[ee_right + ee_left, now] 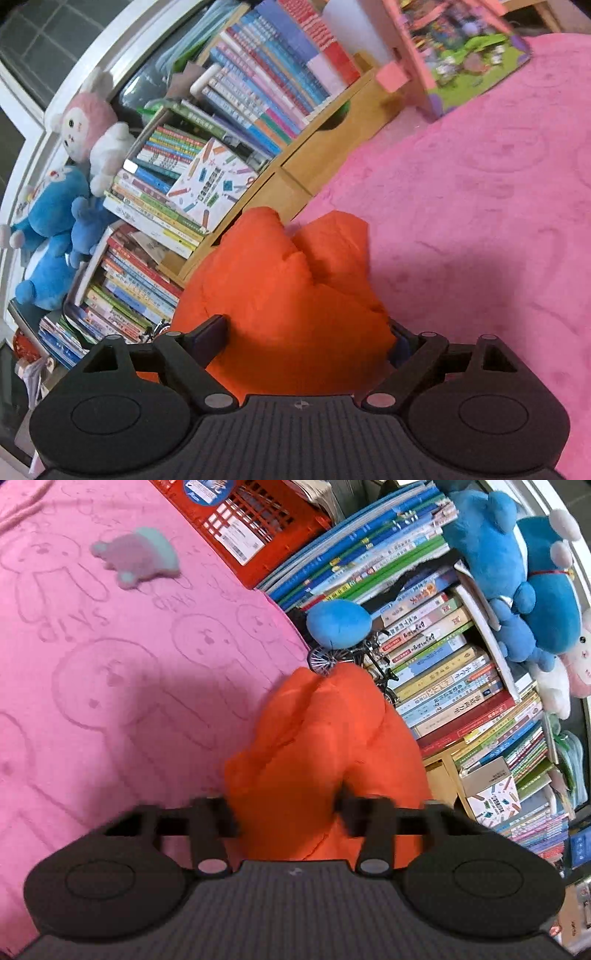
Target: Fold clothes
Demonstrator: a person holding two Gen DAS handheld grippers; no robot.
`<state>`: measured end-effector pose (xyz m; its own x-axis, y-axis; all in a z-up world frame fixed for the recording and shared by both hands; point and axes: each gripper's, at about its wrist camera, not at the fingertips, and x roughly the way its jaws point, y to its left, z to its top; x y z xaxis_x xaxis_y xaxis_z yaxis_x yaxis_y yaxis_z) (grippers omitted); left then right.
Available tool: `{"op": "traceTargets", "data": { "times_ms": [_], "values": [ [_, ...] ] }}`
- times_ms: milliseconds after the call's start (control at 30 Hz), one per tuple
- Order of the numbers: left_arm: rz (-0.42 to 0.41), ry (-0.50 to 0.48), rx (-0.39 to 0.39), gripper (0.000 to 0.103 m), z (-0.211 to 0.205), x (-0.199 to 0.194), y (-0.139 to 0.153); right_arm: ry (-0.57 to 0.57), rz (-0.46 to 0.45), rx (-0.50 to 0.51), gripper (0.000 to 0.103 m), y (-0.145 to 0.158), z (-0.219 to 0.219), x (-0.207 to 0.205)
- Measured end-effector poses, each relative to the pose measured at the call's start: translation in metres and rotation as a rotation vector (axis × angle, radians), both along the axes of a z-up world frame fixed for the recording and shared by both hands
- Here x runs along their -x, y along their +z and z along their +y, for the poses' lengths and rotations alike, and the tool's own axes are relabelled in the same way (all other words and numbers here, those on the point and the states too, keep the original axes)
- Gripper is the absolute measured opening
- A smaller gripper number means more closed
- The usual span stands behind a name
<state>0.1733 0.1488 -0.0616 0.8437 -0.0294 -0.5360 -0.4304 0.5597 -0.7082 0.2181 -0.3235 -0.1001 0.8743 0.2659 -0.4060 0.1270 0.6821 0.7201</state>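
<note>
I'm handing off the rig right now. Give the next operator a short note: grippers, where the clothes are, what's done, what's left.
Left gripper: closed on the bunched orange fabric garment.
Right gripper: also gripping the same garment.
The garment is lifted over the pink plush bunny-embossed blanket, near the bookshelf edge.
Done: garment picked up with both grippers.
Left: spread it flat on the blanket, then fold; no fold visible yet.

The garment (325,760) bunches between the fingers of the left gripper (286,812), above the blanket (110,686). A small plush (136,555) lies far left on the blanket, a crate (255,520) beyond it. Stacked books (443,664) fill the right, with 2 plush toys (517,572) beside them.
</note>
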Motion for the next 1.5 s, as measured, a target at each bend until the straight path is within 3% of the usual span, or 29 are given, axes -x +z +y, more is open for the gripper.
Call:
{"op": "traceTargets", "data": {
  "times_ms": [33, 100, 133, 233, 400, 667, 767, 867, 933, 1067, 1167, 1267, 1367, 1500],
  "values": [
    [-0.009, 0.001, -0.026, 0.022, -0.005, 0.001, 0.004, 0.008, 0.013, -0.014, 0.048, -0.002, 0.001, -0.006],
    [-0.035, -0.006, -0.092, 0.017, -0.014, 0.007, 0.017, 0.027, 0.035, -0.067, 0.034, -0.003, 0.001, -0.011],
    [-0.062, -0.015, -0.135, 0.016, -0.019, 0.011, 0.027, 0.038, 0.018, -0.039, 0.028, 0.003, 0.003, -0.009],
    [-0.139, -0.057, -0.200, 0.016, -0.028, 0.035, 0.050, 0.079, -0.050, 0.050, 0.024, 0.025, 0.008, 0.009],
    [-0.208, -0.119, -0.214, 0.016, -0.031, 0.094, 0.069, 0.147, -0.105, 0.112, 0.023, 0.049, 0.002, 0.064],
    [-0.149, -0.213, -0.385, 0.019, -0.046, 0.159, 0.066, 0.190, -0.067, 0.212, 0.026, 0.038, -0.015, 0.159],
    [-0.123, -0.247, -0.457, 0.024, -0.051, 0.178, 0.064, 0.168, -0.052, 0.322, 0.035, 0.032, -0.010, 0.176],
    [-0.097, -0.281, -0.530, 0.034, -0.055, 0.197, 0.062, 0.134, -0.048, 0.457, 0.051, 0.034, -0.002, 0.191],
    [-0.079, -0.304, -0.579, 0.048, -0.058, 0.210, 0.061, 0.108, -0.058, 0.556, 0.066, 0.039, 0.004, 0.207],
    [-0.074, -0.291, -0.631, 0.051, -0.050, 0.229, 0.069, 0.026, -0.133, 0.796, 0.068, 0.060, 0.028, 0.246],
    [-0.131, -0.292, -0.624, 0.051, -0.046, 0.230, 0.084, 0.082, -0.253, 0.778, 0.068, 0.080, 0.054, 0.266],
    [-0.207, -0.329, -0.616, 0.051, -0.054, 0.220, 0.100, 0.226, -0.332, 0.655, 0.059, 0.091, 0.089, 0.260],
    [-0.242, -0.362, -0.605, 0.051, -0.069, 0.201, 0.109, 0.297, -0.360, 0.653, 0.050, 0.090, 0.136, 0.236],
    [-0.241, -0.419, -0.565, 0.051, -0.081, 0.180, 0.106, 0.264, -0.337, 0.680, 0.043, 0.080, 0.178, 0.210]
  ]
}}
